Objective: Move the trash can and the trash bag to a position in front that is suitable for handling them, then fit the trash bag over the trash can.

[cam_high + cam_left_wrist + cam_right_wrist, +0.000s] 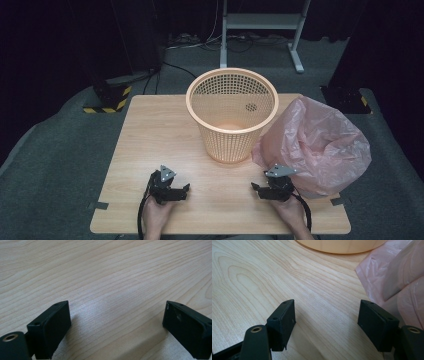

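**Both grippers resting near the table's front edge, jaws wide**

Left gripper: held low over the light wooden table, near its front edge. In the left gripper view its two black jaws stand wide apart with bare wood grain between them; nothing held.

Right gripper: also near the front edge, well apart from the left one. Jaws wide, nothing between them. The crumpled translucent pink plastic bag lies just beside it, at the table's right side; in the right gripper view the bag's film lies next to one jaw.

Orange perforated plastic wastebasket: upright, mid-table towards the far side, the bag against its right flank.
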{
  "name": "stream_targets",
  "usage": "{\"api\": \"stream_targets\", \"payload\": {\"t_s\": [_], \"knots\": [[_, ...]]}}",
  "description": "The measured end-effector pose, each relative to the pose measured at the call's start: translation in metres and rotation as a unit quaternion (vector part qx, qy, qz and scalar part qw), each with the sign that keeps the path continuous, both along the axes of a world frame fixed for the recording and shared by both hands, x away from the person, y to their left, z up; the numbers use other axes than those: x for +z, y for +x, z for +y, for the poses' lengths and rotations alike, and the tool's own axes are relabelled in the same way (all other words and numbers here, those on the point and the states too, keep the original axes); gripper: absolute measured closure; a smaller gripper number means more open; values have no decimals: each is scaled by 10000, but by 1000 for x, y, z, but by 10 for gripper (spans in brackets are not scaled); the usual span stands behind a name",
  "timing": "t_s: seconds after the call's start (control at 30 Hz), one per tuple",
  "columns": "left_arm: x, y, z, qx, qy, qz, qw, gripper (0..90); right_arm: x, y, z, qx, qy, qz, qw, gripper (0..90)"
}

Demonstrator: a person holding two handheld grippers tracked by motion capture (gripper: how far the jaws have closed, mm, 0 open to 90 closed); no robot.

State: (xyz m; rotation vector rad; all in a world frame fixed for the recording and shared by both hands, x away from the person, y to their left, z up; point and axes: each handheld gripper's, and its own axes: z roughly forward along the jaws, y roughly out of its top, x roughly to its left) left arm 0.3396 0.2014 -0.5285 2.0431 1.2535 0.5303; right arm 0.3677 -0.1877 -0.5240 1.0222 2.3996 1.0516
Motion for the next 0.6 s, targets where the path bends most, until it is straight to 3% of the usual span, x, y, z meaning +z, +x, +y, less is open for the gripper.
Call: {"api": "stream_targets", "payload": {"t_s": [0.6], "knots": [[0,0,1,70,-14,-37,10000,109,0,0,0,17,3,-4,10000,300]]}}
